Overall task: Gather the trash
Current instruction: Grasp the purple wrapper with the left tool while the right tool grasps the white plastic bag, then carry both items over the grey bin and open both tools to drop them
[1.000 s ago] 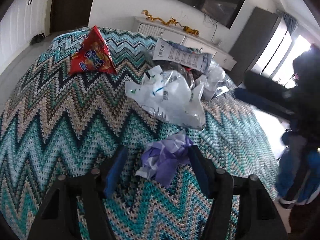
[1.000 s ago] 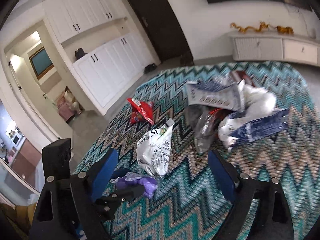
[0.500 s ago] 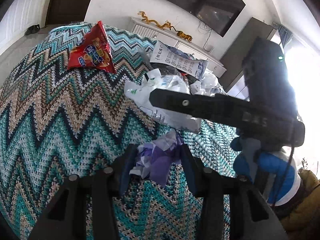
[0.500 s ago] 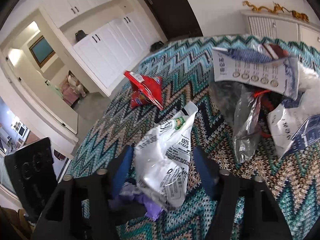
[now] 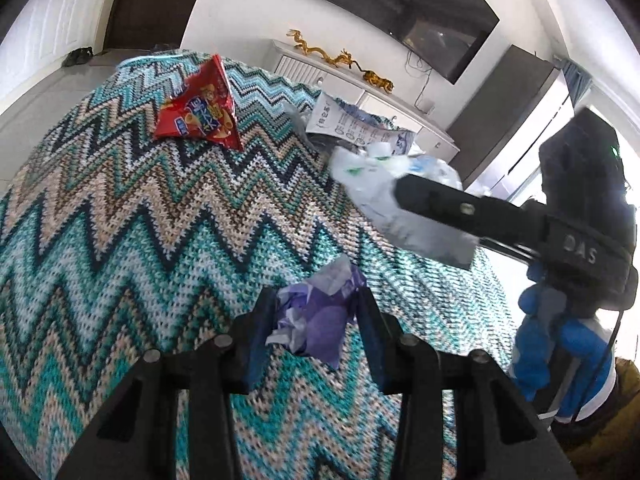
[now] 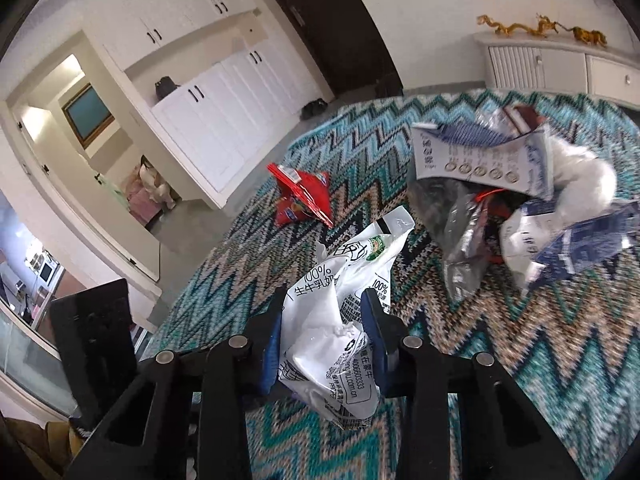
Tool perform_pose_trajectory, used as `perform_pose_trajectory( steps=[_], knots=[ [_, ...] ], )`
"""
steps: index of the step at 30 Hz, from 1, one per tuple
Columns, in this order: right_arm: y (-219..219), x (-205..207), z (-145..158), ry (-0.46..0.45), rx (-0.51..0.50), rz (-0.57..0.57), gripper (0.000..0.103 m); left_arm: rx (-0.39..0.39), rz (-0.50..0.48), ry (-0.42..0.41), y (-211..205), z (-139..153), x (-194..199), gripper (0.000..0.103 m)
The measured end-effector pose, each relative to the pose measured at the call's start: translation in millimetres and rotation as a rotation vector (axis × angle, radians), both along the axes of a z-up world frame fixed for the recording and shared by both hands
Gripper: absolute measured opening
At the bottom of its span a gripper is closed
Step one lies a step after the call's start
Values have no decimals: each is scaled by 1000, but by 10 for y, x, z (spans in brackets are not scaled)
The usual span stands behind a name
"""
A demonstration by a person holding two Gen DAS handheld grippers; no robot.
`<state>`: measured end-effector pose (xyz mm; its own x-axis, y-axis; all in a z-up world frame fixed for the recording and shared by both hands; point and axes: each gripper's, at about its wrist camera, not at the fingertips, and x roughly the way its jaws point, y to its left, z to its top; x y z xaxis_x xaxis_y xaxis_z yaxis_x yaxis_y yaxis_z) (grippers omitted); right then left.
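My left gripper [image 5: 316, 300] is shut on a crumpled purple wrapper [image 5: 316, 316], just above the zigzag-knit cloth [image 5: 140, 240]. My right gripper [image 6: 322, 304] is shut on a white milk-powder bag [image 6: 340, 320]; it also shows in the left wrist view [image 5: 448, 204], holding the white bag [image 5: 384, 200] off the cloth. A red snack bag [image 5: 200, 112] lies at the far left of the cloth and shows in the right wrist view [image 6: 304, 200] too. A pile of more wrappers [image 6: 520, 200] lies beyond the white bag.
The cloth covers a rounded table whose edges fall away on all sides. A white sideboard [image 5: 360, 88] with gold dragon figures stands behind, under a wall television [image 5: 400, 12]. White cupboards [image 6: 224, 112] and a dark door [image 6: 340, 28] line the room.
Both grippers closed: the left on the purple wrapper, the right on the white bag. The right gripper moved in over the white bag and has lifted it slightly.
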<state>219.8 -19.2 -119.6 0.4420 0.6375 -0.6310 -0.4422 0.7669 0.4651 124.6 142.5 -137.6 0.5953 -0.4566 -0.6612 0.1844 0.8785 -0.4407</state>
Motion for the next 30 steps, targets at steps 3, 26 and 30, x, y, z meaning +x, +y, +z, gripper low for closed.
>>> perform_pose_trajectory(
  steps=[3,26,30],
  knots=[
    [-135,-199,114,-20,20,-17,35,18,5,-28,-21,140,-111,36],
    [-2333,-1640,519,-167,122,-379,33,149,-183,-129,-1330,948,-527,36],
    [-2971,-1787,323,-142,133,-515,33,158,-291,-119,-1884,964,-384,36]
  ],
)
